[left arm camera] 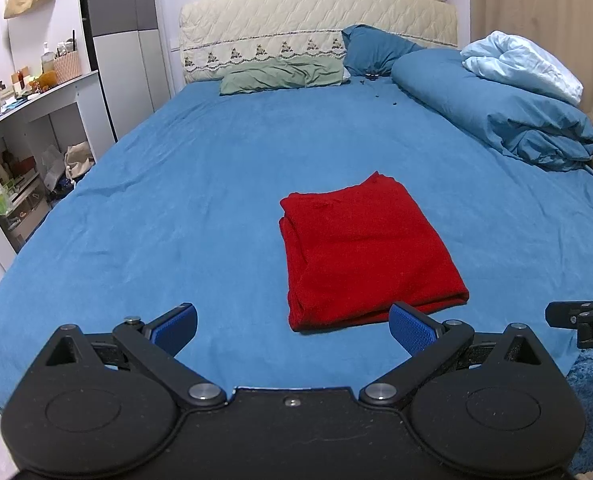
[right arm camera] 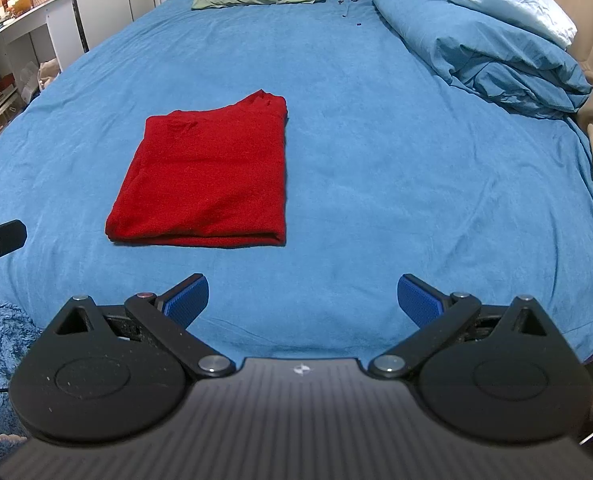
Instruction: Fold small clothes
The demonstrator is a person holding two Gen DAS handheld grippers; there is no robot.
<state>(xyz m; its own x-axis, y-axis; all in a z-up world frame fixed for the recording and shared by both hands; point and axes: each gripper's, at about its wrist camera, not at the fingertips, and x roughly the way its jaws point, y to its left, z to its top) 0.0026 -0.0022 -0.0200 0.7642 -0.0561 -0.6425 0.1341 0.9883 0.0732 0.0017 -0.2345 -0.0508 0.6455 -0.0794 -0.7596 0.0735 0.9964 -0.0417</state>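
While both tools hang over the near edge of the bed (left arm camera: 176, 168), the red garment (left arm camera: 364, 252) lies folded into a neat rectangle on the blue sheet. The left hand-held gripper (left arm camera: 292, 326) is spread wide and holds nothing, with the garment just beyond its right finger. The right hand-held gripper (right arm camera: 302, 300) gapes equally empty, with the garment far-left of it.

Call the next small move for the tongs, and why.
Probably draw both back: the red garment already lies folded in a flat rectangle on the blue bed sheet, and the left tongs and right tongs are open, empty and clear of it. Whether another fold is wanted, I can't tell.
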